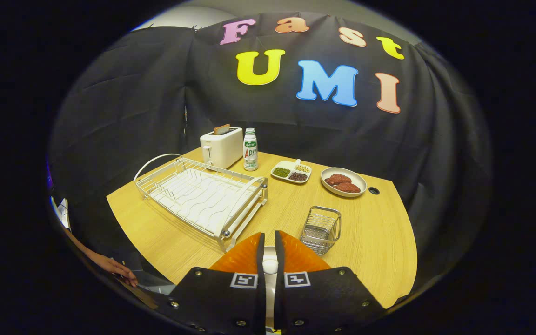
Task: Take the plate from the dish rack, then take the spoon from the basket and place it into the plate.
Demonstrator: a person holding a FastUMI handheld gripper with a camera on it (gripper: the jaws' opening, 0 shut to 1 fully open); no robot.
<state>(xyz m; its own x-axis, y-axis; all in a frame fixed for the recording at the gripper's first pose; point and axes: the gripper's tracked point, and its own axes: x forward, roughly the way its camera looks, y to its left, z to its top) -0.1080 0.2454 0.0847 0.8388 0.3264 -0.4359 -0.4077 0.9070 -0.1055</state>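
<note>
Hovering over the near edge of the table, the gripper is seen with its fingers drawn almost together, a narrow white piece pinched between them (plate rim or spoon handle, it cannot be told).

A person's hand is rested at the table's lower left corner. Next to it the dish rack lies with no plate seen in its slots, and the toaster and a bottle are stood behind it. A divided dish and a bowl of patties are set further right, near the back edge. The basket is placed just ahead of the fingers and to their right; no spoon can be made out in it.

A slip is judged the main risk: the white piece is held by a thin edge, and a tilt could let it be dropped. The rack's corner and the basket could also be clipped, since both are close beside the fingers. Open table is left to the right of the basket and along the near edge.
</note>
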